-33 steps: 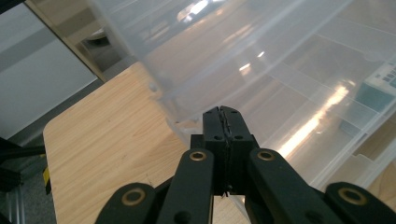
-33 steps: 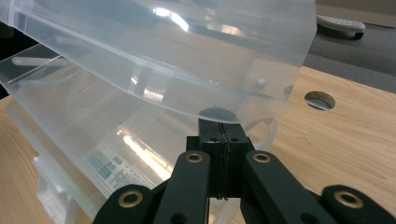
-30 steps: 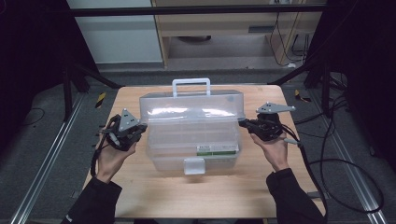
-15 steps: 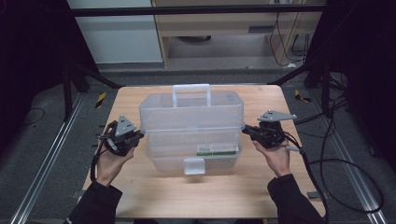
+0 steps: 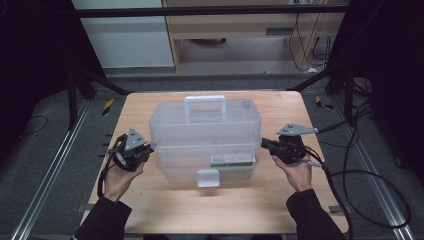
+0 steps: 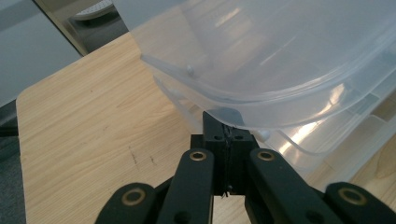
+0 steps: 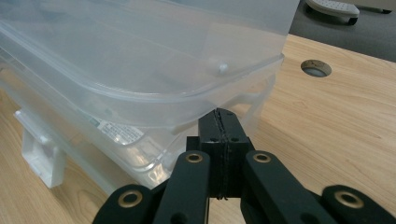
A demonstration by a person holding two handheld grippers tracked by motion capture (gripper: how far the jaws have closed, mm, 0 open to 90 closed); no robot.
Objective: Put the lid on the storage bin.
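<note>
A clear plastic storage box point(image 5: 205, 135) with a white handle point(image 5: 205, 102) and a front latch point(image 5: 208, 177) stands mid-table. My left gripper point(image 5: 150, 149) is at the box's left side, my right gripper point(image 5: 265, 144) at its right side. Both are shut with nothing between the jaws. In the left gripper view the closed tips point(image 6: 225, 123) sit under the lid's rim point(image 6: 261, 100), above the base point(image 6: 327, 140). In the right gripper view the closed tips point(image 7: 219, 119) likewise sit beneath the lid's edge point(image 7: 187, 95), and a gap shows between lid and base point(image 7: 116, 140).
The wooden table point(image 5: 225, 210) has bare room in front of the box and at both sides. A round cable hole point(image 7: 316, 68) lies in the tabletop behind the box. Cables point(image 5: 370, 175) trail off the right edge. A cabinet stands beyond the far edge.
Both hands have sunk a little at the box's sides, and the raised lid has come down with them toward the base. The jaws stayed shut.
</note>
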